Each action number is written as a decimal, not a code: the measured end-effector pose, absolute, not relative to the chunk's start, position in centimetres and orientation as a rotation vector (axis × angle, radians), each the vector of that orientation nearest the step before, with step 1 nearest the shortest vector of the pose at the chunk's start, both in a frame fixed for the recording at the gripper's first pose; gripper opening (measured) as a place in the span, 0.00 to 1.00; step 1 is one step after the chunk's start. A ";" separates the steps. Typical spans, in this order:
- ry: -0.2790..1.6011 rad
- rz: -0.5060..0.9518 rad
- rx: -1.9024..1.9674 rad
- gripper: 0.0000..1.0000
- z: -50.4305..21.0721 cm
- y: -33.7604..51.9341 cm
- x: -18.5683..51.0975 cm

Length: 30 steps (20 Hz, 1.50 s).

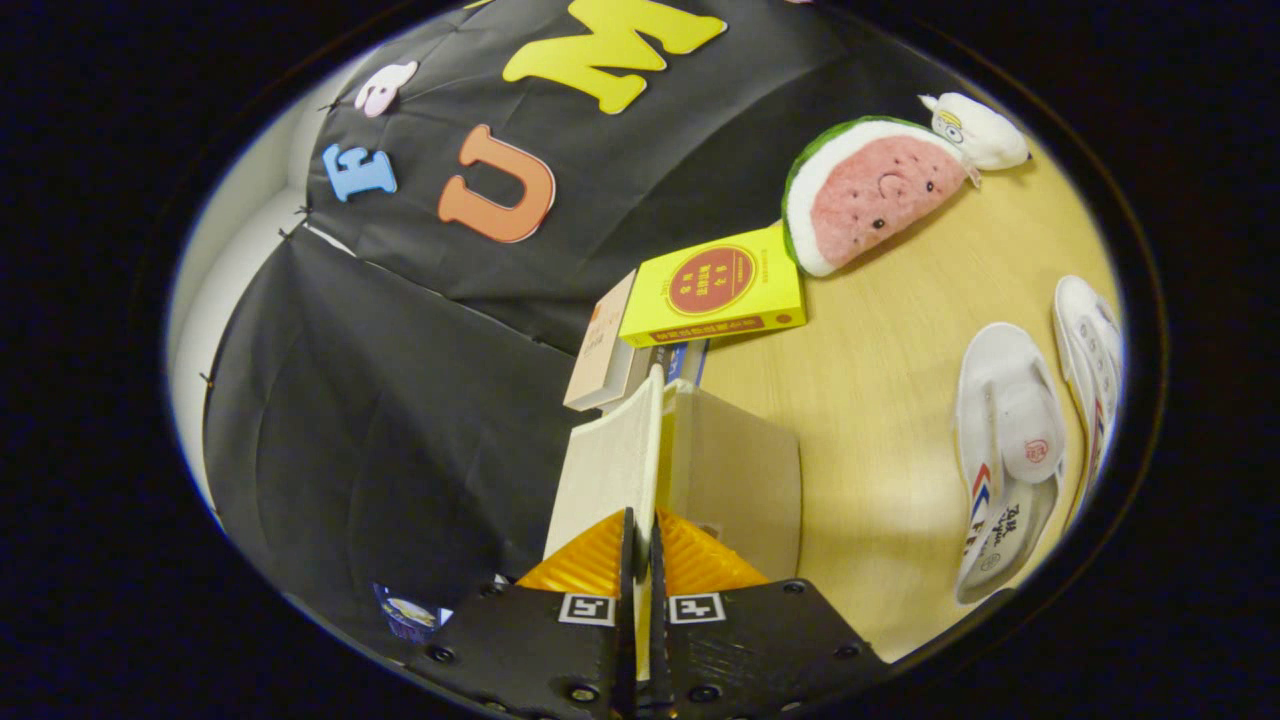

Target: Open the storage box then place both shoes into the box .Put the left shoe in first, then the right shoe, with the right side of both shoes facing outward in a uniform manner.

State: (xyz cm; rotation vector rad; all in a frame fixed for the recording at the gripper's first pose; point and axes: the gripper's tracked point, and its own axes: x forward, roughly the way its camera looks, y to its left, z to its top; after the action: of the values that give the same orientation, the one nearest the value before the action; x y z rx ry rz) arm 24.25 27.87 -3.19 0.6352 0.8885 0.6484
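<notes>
While the wooden table (pixel 880 370) spreads beyond the fingers, the cream storage box (pixel 735 480) stands just ahead of them, and the gripper (pixel 640 545) has both fingers pressed together on the box's raised lid (pixel 612 470), whose thin edge runs between them. Two white shoes (pixel 1005 450) lie side by side on the table, well apart from the box, with a watermelon plush (pixel 870 195) and a small white plush toy (pixel 975 130) farther off. Behind the box lean a yellow book (pixel 715 285) and a paler book (pixel 600 345).
</notes>
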 end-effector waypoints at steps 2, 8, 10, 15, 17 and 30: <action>0.876 0.599 0.596 0.05 -1.6 28.3 24.1; 0.802 0.586 0.540 0.04 5.0 33.6 22.5; 0.782 0.593 0.516 0.05 6.5 35.7 21.6; 0.748 0.633 0.495 0.05 9.5 42.5 19.8; 0.740 0.660 0.478 0.08 9.8 46.2 19.1; 0.692 0.732 0.250 0.95 6.4 55.3 16.0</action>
State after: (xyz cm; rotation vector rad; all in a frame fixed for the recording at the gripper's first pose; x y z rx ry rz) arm 15.97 55.25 6.41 0.2504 0.6923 0.7320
